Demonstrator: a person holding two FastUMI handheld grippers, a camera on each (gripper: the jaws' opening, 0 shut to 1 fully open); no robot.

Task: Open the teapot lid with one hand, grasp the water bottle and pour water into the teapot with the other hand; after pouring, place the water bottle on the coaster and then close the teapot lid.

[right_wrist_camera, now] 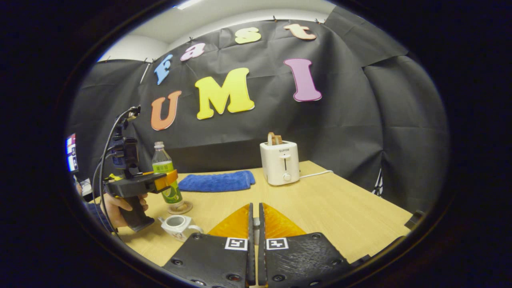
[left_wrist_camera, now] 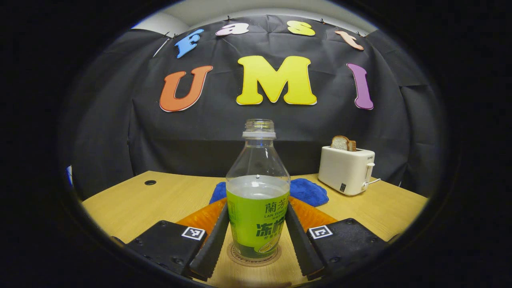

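My left hand-held gripper (left_wrist_camera: 256, 236) brackets the bottle (left_wrist_camera: 258, 208) standing on the coaster (left_wrist_camera: 253, 261), fingers barely apart from it, so I'd back off level; right hand-held gripper (right_wrist_camera: 254, 224) nearly closed, maybe pinching something small.

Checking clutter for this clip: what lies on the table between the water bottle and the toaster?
In the right gripper view, a blue cloth lies between the water bottle and the toaster.

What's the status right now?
Left gripper straddles the bottle on its coaster, contact unclear. Right gripper shut. Teapot lidless.
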